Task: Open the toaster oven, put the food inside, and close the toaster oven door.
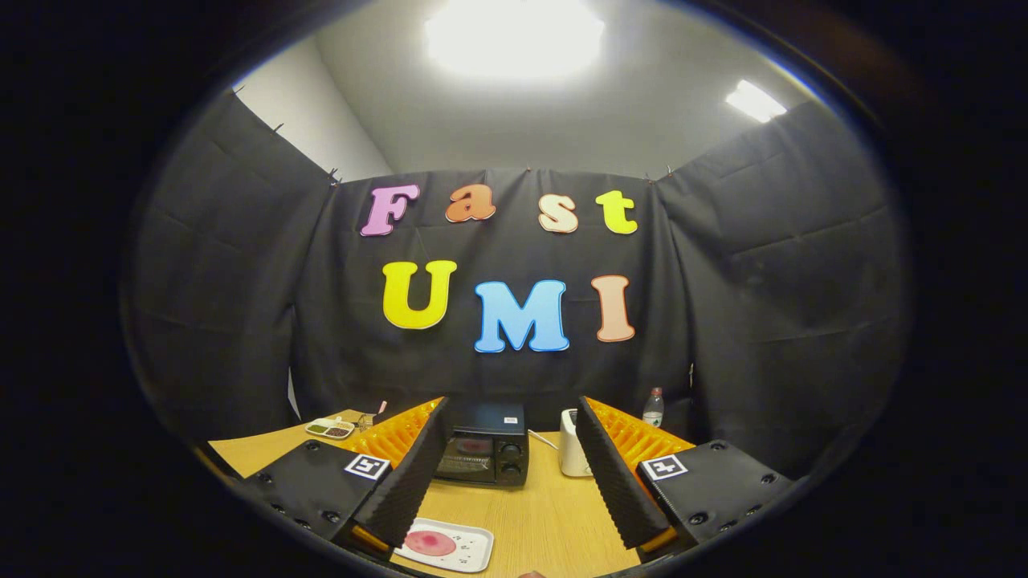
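A small black toaster oven stands on the wooden table, well beyond my fingers, with its glass door closed. Close below me, near the left finger, lies a white tray holding a flat round pinkish-red piece of food. My gripper is open, its two ribbed black fingers spread wide with nothing between them, framing the oven from a distance.
A white appliance with a cord stands just right of the oven. A plastic bottle is behind the right finger at the back. A small divided dish with dark contents sits at the far left of the table.
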`<act>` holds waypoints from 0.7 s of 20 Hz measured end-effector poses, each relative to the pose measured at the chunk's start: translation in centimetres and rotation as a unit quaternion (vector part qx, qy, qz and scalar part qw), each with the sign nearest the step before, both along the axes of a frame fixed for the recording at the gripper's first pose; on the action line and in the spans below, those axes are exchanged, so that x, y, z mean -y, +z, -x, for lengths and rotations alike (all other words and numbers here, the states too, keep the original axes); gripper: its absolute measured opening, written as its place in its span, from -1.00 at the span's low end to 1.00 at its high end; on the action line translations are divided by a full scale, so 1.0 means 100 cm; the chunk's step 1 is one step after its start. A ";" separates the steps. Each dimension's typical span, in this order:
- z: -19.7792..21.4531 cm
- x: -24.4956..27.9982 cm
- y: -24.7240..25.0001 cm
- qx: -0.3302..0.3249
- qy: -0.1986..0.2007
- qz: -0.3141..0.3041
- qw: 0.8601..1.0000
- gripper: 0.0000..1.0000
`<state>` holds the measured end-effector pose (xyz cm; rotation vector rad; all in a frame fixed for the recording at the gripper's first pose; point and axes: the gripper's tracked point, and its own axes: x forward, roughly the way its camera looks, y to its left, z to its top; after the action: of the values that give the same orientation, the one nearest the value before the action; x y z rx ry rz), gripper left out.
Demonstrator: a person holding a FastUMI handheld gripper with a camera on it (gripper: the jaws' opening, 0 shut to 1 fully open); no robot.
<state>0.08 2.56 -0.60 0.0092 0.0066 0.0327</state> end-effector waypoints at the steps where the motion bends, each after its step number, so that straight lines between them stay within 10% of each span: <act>1: -0.004 -0.003 0.001 -0.001 0.001 -0.001 1.000 0.96; 14: -0.129 -0.085 -0.021 -0.019 0.051 -0.029 0.998 0.96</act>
<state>12.98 11.06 -2.74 0.0683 0.0444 0.1341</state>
